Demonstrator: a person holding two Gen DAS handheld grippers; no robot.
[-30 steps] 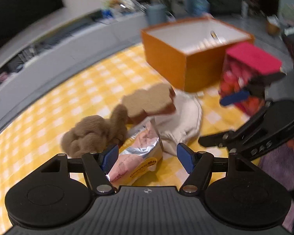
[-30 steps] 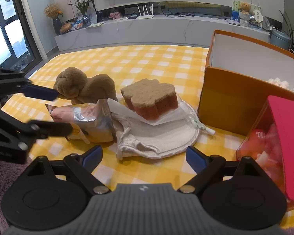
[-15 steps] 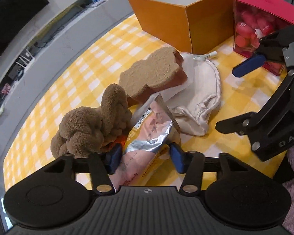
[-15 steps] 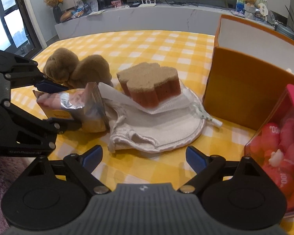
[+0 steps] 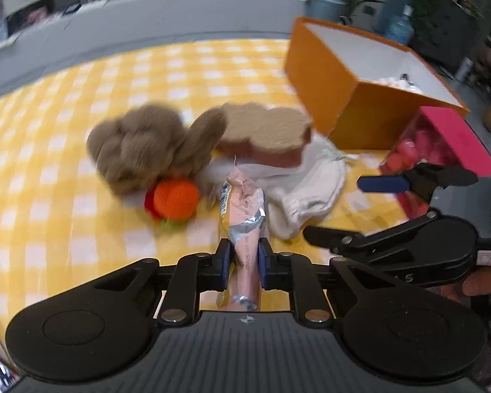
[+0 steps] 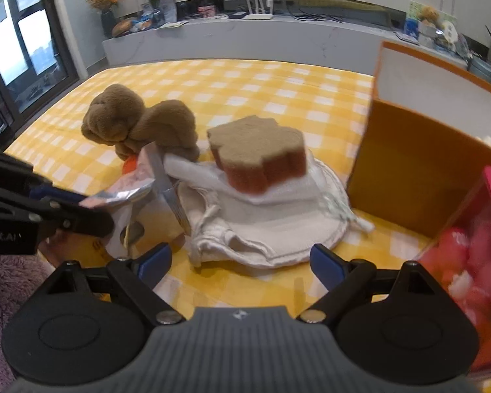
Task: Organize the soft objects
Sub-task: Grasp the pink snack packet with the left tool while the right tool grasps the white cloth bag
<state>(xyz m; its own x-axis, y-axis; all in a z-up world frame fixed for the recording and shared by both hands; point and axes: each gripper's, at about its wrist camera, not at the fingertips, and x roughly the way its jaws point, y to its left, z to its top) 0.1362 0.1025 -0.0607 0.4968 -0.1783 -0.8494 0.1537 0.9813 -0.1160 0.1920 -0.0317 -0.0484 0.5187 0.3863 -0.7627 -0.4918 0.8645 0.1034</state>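
My left gripper (image 5: 243, 261) is shut on a pink and silver snack packet (image 5: 245, 219), held edge-on just above the yellow checked cloth (image 5: 81, 196). The packet also shows in the right wrist view (image 6: 137, 193), at the left. Behind it lie a brown knotted plush (image 5: 140, 144), an orange knitted ball (image 5: 176, 198), a brown flower-shaped sponge (image 5: 265, 134) and a white drawstring bag (image 5: 304, 193). My right gripper (image 6: 242, 260) is open and empty, in front of the white bag (image 6: 278, 222) and the sponge (image 6: 258, 150).
An open orange box (image 5: 353, 75) with a white inside stands at the back right. A clear box with a pink lid (image 5: 442, 144) holding pink balls stands to the right. A grey ledge (image 6: 262, 36) runs behind the table.
My left gripper has shut on the snack packet and lifted and turned it, uncovering the orange knitted ball. My right gripper has stayed open and moved slightly closer to the white bag.
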